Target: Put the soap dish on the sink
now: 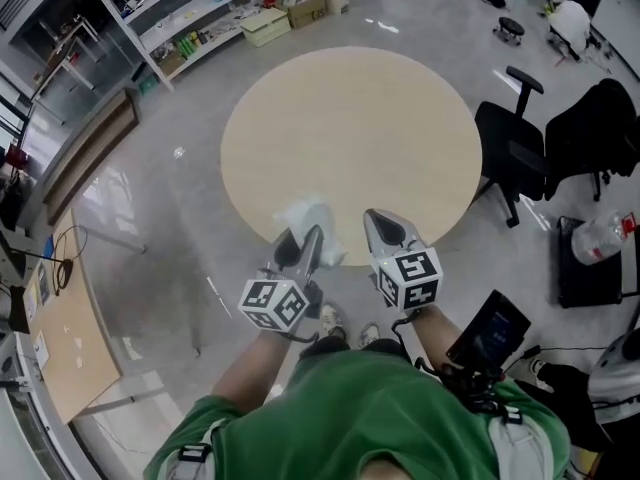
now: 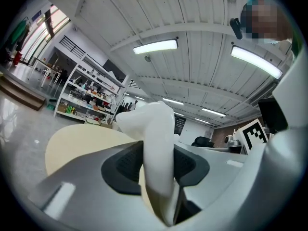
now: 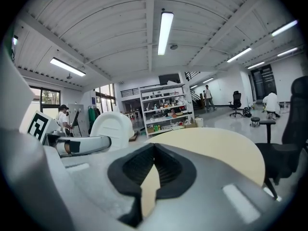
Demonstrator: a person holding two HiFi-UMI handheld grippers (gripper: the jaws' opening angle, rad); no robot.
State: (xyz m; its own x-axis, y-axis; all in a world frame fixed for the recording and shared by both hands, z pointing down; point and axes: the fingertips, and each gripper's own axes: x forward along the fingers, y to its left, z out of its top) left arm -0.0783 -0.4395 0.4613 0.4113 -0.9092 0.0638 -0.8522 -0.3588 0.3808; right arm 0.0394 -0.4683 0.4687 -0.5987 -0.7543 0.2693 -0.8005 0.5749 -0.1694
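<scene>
Pinching the white soap dish (image 2: 159, 143) in your left tongs (image 1: 310, 240), you hold it in the air over the round desk's (image 1: 350, 118) near edge (it stands upright between the pads). Your right tongs (image 1: 383, 224), just beside, are pressed together and empty.

Soap dish (image 2: 156, 138) plain glossy white; left gripper (image 1: 298, 250) and right gripper (image 1: 385, 230) pale grey shells with dark grey ribbed pads (image 3: 132, 170); marker cubes (image 1: 273, 303) white with black square patterns; round table (image 1: 350, 128) uniform pale beige; floor (image 1: 170, 218) glossy grey; shirt (image 1: 360, 408) green; office chair (image 1: 515, 153) black; shelving (image 1: 190, 18) white
</scene>
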